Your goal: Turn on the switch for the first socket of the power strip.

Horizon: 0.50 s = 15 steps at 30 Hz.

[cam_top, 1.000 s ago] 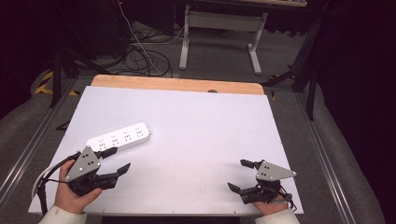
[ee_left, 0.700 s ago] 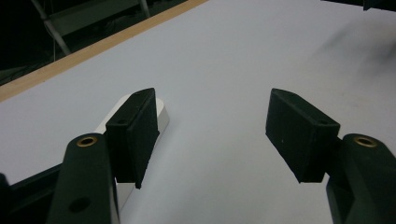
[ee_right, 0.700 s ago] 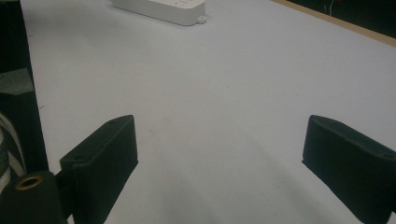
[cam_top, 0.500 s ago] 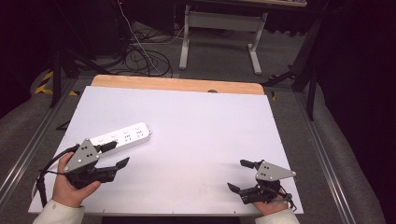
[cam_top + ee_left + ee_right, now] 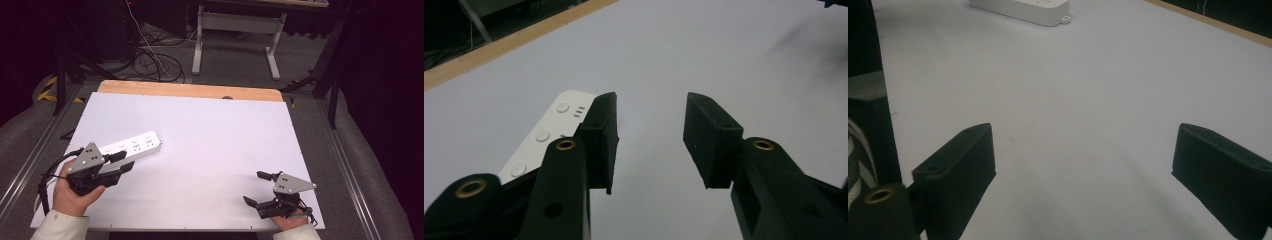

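A white power strip [image 5: 132, 146] lies flat on the left half of the white tabletop [image 5: 215, 130]. My left gripper [image 5: 124, 161] hovers at the strip's near side, its far jaw over the strip's edge. In the left gripper view the strip [image 5: 546, 135] sits just outside the left jaw, and the gap of the gripper [image 5: 651, 137] holds only bare table. Its jaws have just been closing but stand apart. My right gripper [image 5: 254, 188] rests wide open near the front right edge, nothing between its jaws [image 5: 1083, 165]. The strip's end [image 5: 1028, 9] shows far off in that view.
A wooden strip [image 5: 190, 91] borders the table's far edge. Beyond it stand a desk frame [image 5: 235, 35] and loose cables [image 5: 150, 55] on the floor. Metal rails run along both sides of the table.
My left gripper has moved forward and a little up toward the power strip, and its jaws have narrowed. The right gripper has stayed where it was.
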{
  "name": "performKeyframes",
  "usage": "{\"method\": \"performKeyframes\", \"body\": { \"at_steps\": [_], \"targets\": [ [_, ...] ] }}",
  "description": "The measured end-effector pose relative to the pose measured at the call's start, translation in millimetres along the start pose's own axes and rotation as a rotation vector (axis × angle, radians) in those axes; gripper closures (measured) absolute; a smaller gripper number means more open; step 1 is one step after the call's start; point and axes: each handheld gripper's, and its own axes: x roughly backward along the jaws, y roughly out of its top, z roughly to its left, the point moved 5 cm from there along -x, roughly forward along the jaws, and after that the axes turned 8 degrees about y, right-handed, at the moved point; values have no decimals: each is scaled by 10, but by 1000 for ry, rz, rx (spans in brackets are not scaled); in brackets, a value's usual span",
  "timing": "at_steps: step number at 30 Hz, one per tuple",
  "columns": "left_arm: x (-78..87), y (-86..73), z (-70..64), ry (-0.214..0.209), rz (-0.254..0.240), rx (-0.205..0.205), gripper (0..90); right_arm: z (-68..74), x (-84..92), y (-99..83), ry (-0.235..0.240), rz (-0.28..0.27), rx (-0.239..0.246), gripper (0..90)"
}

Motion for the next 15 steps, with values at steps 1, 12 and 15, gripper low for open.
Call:
{"method": "performKeyframes", "body": {
  "at_steps": [1,12,15],
  "targets": [
    [-13,0,15,0,7,6,617,-1,-1,-1,0,0,0,107],
    [-121,-34,265,56,76,41,795,0,-5,-7,3,3,-3,107],
    [-165,-57,358,85,83,58,843,0,-7,-8,4,3,-3,107]
  ]
}}
